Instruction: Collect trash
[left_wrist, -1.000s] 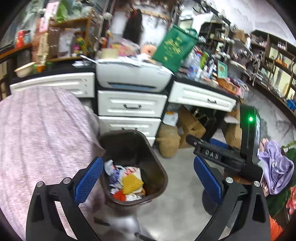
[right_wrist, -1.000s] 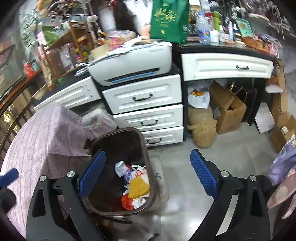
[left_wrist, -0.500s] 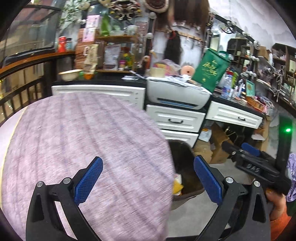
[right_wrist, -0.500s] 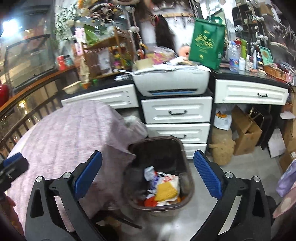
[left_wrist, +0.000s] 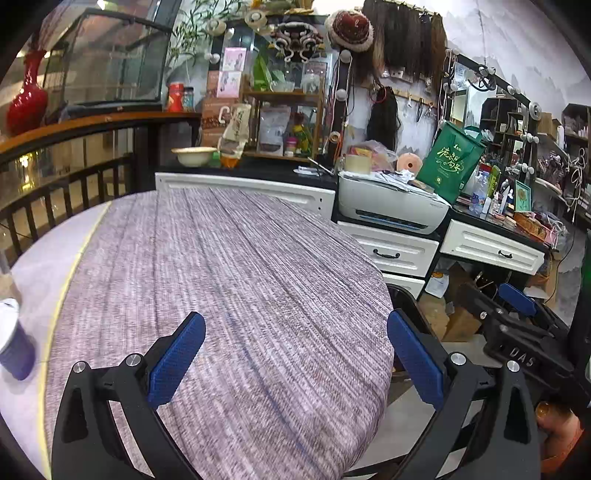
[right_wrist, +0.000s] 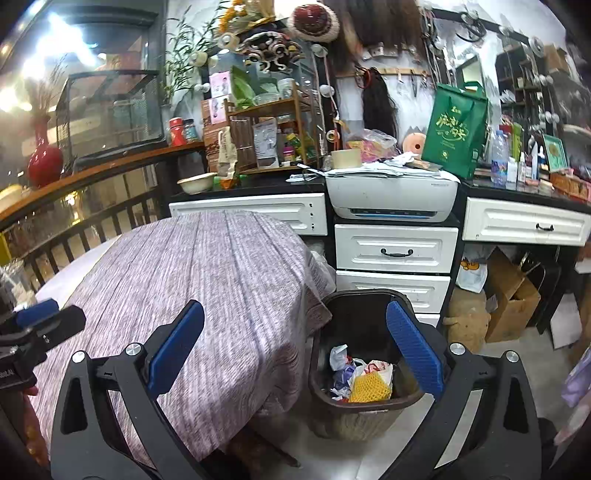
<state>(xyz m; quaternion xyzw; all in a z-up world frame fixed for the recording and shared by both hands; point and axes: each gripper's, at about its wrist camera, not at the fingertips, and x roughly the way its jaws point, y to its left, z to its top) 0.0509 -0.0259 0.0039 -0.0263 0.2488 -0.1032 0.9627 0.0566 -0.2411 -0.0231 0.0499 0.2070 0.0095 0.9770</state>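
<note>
A dark brown trash bin (right_wrist: 354, 306) stands on the floor beside the round table with the purple woven cloth (right_wrist: 207, 280). It holds crumpled wrappers and a yellow net (right_wrist: 369, 386). My right gripper (right_wrist: 295, 350) is open and empty, above the table edge and the bin. My left gripper (left_wrist: 295, 354) is open and empty over the tablecloth (left_wrist: 221, 288); only the bin's rim (left_wrist: 404, 295) shows past the table edge there. A blue and white paper cup (left_wrist: 14, 339) stands at the table's far left. The right gripper also shows in the left wrist view (left_wrist: 517, 325).
White drawer cabinets (right_wrist: 395, 251) with a printer (right_wrist: 391, 199) on top stand behind the bin. Cardboard boxes (right_wrist: 509, 299) and a brown sack (right_wrist: 465, 317) sit under the counter at right. A dark railing (left_wrist: 55, 192) runs at left. The left gripper shows at the left edge (right_wrist: 33, 325).
Both grippers have risen and swung left, away from the bin. The left wrist view now looks across the tabletop, and the paper cup has come into sight.
</note>
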